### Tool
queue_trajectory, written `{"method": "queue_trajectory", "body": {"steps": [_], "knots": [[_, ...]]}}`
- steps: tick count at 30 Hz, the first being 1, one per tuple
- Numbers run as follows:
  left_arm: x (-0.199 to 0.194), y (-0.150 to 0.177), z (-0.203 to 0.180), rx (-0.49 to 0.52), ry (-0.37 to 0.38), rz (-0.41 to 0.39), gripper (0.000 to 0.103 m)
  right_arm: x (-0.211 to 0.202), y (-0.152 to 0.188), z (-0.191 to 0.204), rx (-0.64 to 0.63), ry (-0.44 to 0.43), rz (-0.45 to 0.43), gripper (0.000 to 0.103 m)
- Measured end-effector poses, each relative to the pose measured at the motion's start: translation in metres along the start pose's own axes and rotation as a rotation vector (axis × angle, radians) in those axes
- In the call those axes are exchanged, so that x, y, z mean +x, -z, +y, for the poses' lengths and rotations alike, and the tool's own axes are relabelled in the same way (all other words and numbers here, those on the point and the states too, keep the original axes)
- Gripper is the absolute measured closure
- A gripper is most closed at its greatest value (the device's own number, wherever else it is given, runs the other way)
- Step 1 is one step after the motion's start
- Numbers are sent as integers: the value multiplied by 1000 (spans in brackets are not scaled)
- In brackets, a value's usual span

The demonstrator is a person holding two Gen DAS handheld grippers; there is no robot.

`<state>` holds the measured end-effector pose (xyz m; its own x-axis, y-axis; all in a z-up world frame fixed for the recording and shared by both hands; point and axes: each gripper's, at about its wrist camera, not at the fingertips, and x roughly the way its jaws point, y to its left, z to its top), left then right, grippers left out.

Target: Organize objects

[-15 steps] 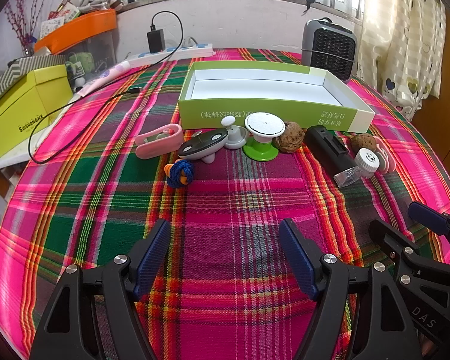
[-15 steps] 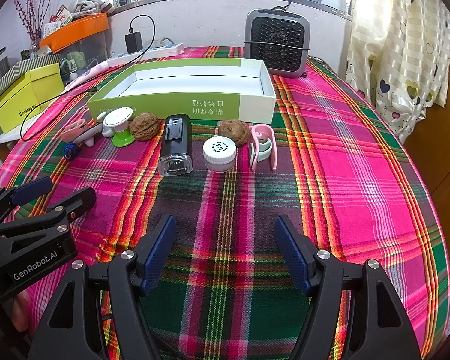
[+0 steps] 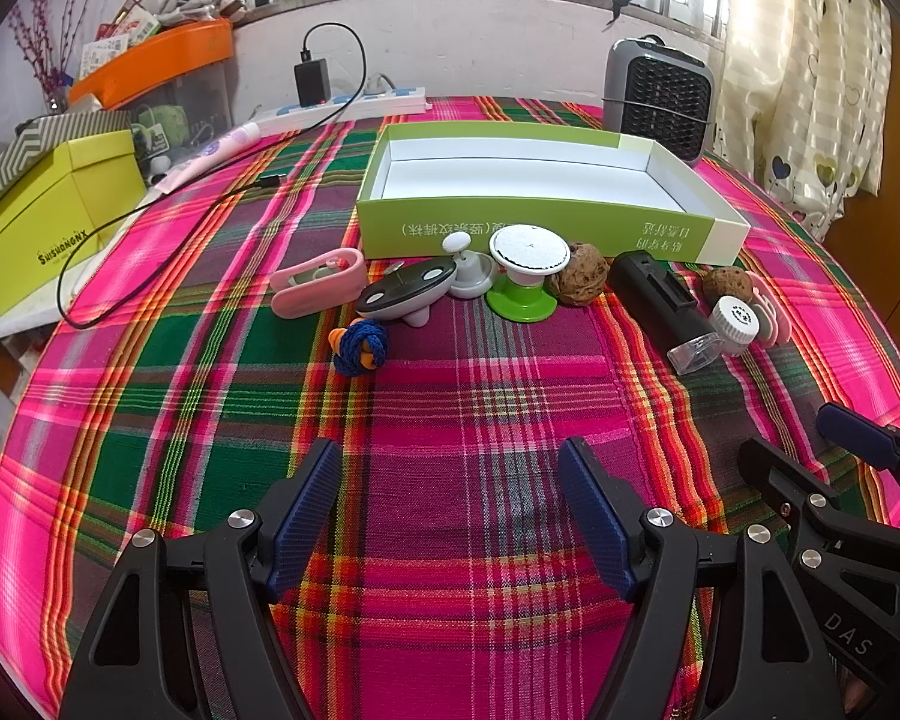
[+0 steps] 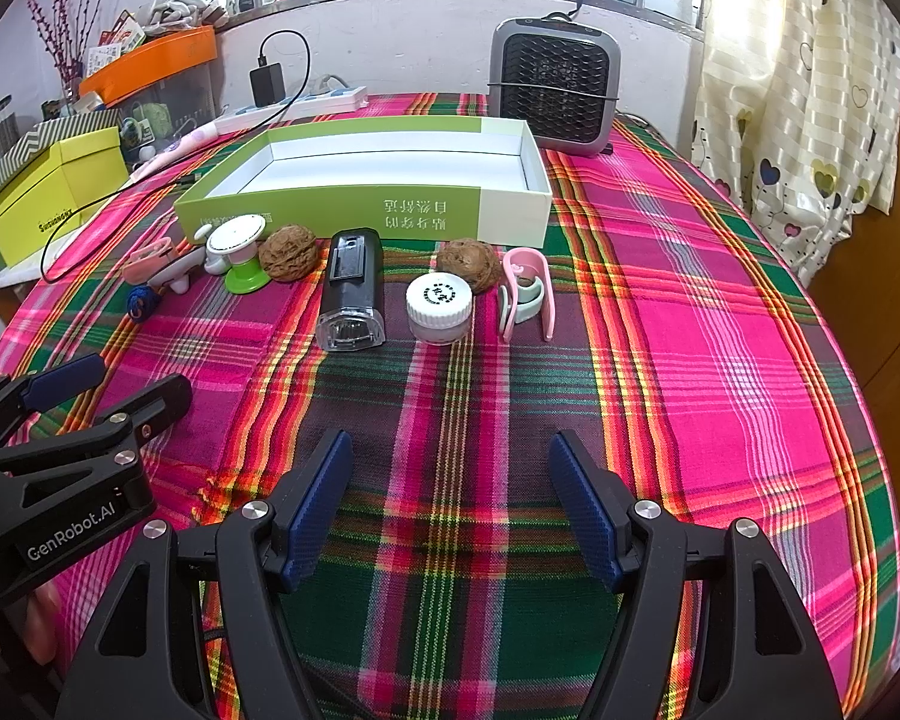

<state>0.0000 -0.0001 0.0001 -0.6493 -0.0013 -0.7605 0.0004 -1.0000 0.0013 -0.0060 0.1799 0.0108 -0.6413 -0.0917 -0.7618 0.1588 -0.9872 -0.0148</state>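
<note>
left gripper [image 4: 99,381] reads "genrobot.ai"; yellow box [image 3: 48,222] reads "swishongnx".

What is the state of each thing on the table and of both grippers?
Green box: open, empty.
White-capped jar: upright, capped.
Black torch: lying flat.
Charger: plugged in.
Left gripper: fingers open, empty.
Right gripper: fingers open, empty.

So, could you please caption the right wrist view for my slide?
Open right gripper above plaid tablecloth, facing small objects lined before an empty green box.
</note>
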Motion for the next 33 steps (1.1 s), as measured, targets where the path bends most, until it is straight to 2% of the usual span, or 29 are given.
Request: {"method": "queue_trajectory", "body": {"steps": [24, 33], "knots": [[-3, 0, -1, 5, 3, 2, 29, -1, -1, -2, 0, 0, 0, 34], [0, -1, 7, 38, 67, 0, 29, 0, -3, -1, -18, -33, 8, 34]]}}
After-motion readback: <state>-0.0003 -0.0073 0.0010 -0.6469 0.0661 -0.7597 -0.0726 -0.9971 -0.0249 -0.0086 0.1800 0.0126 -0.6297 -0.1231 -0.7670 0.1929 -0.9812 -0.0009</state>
